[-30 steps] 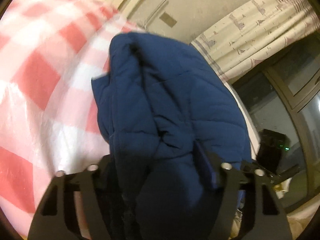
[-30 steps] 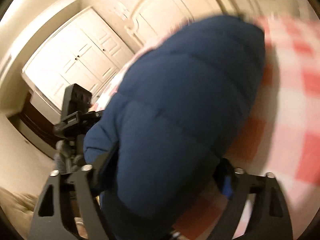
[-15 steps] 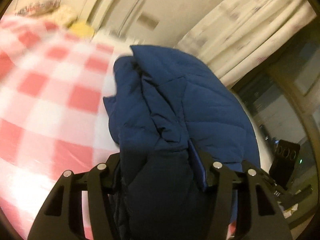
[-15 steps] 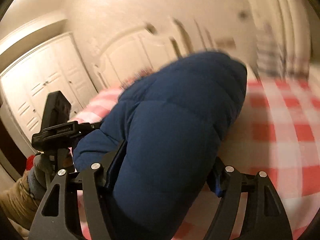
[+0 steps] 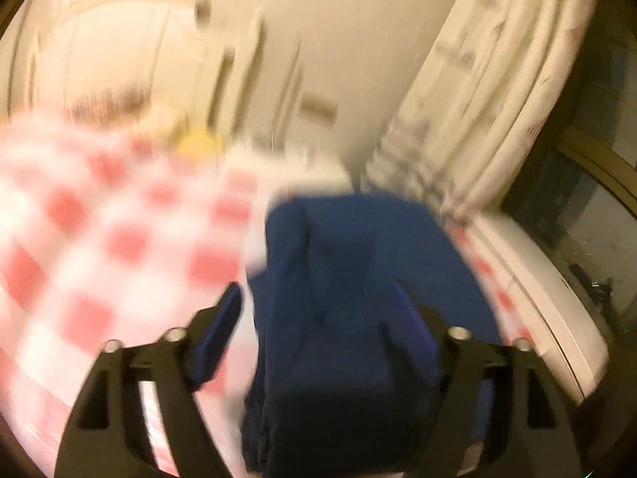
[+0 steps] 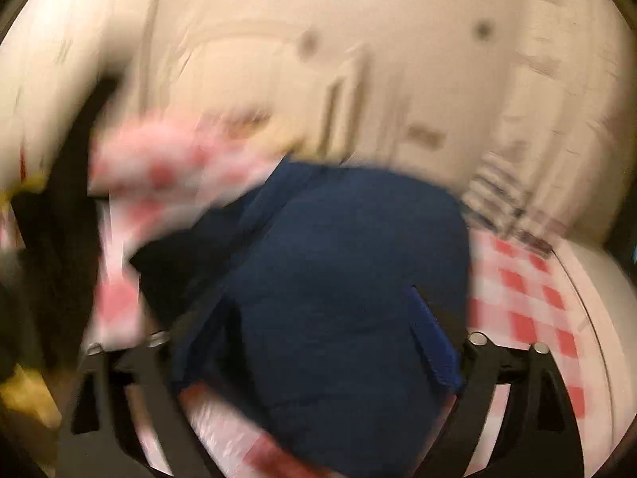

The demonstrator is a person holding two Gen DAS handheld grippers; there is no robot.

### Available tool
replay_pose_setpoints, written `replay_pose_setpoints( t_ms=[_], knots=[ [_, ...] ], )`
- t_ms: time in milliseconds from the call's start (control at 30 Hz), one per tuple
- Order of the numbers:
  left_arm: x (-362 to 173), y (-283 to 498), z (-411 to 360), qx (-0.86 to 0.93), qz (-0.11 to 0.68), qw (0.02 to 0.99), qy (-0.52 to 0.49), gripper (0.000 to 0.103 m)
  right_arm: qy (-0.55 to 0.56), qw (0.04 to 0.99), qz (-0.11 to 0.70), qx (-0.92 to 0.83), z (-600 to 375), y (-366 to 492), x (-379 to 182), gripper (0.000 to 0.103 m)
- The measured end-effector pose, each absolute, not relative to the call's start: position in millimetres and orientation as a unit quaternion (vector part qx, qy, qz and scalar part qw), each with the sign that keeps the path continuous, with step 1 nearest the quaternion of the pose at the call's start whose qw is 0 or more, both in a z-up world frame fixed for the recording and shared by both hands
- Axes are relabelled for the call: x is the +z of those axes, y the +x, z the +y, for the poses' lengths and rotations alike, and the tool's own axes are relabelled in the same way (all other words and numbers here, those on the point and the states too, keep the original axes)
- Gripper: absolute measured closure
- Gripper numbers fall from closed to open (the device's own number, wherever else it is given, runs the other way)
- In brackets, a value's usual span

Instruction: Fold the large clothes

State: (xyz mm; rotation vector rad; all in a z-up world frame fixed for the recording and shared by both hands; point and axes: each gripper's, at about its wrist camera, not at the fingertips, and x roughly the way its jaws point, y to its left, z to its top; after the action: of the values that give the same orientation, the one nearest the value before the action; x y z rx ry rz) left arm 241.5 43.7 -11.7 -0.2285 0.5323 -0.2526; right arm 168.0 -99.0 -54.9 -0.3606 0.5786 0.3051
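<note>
Navy blue quilted puffer jacket (image 5: 358, 279) lies bunched in a soft, rounded heap on a bed with a red-and-white checked cover (image 5: 99, 247). Both views are motion-blurred. Left gripper (image 5: 318, 330), black with blue pads, is opening; its left pad stands clear of the fabric, with the jacket between the jaws. Right gripper (image 6: 318, 330) is opening too, around the jacket's padded bulk (image 6: 338, 279). Cream striped curtain (image 5: 489, 91) hangs behind.

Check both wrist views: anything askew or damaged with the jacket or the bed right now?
Nothing looks damaged, though both views are blurred. The navy puffer jacket lies bunched on the red-checked bedspread, between both grippers' opening jaws; the left gripper shows a clear gap beside one pad.
</note>
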Motion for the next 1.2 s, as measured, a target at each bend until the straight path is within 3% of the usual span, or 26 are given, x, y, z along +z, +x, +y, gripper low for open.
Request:
replay_pose_setpoints(
  t_ms=[33, 100, 233, 367, 433, 533, 600, 733, 867, 1200],
  knots=[
    [3, 238, 40, -0.123, 0.239, 0.958, -0.1, 0.002, -0.183, 0.934, 0.272, 0.141, -92, 165, -63, 0.021],
    [30, 240, 25, -0.138, 0.221, 0.964, -0.056, 0.002, -0.179, 0.936, 0.273, 0.136, -89, 164, -64, 0.021],
    [38, 294, -14, -0.169, 0.29, 0.942, -0.008, 0.002, -0.18, 0.931, 0.283, 0.145, -95, 163, -62, 0.021],
    [-1, 352, -30, -0.147, 0.36, 0.921, -0.022, 0.002, -0.176, 0.931, 0.284, 0.145, -96, 172, -72, 0.02],
    [-50, 389, -30, -0.117, 0.423, 0.899, -0.012, 0.002, -0.176, 0.931, 0.284, 0.149, -95, 174, -73, 0.02],
    [-82, 418, -2, -0.161, 0.47, 0.859, -0.125, 0.002, -0.204, 0.926, 0.281, 0.15, -90, 174, -75, 0.02],
    [-85, 420, 0, -0.168, 0.476, 0.854, -0.125, 0.002, -0.197, 0.926, 0.282, 0.156, -89, 175, -75, 0.017],
    [-82, 414, 9, -0.173, 0.462, 0.858, -0.144, 0.002, -0.185, 0.925, 0.284, 0.173, -94, 176, -72, 0.014],
    [-66, 392, 60, -0.115, 0.422, 0.868, -0.234, 0.002, -0.158, 0.921, 0.295, 0.199, -114, 162, -53, 0.012],
    [50, 200, 91, 0.057, 0.203, 0.977, -0.014, 0.002, -0.013, 0.961, 0.25, 0.12, -205, 109, 10, 0.006]
  ],
)
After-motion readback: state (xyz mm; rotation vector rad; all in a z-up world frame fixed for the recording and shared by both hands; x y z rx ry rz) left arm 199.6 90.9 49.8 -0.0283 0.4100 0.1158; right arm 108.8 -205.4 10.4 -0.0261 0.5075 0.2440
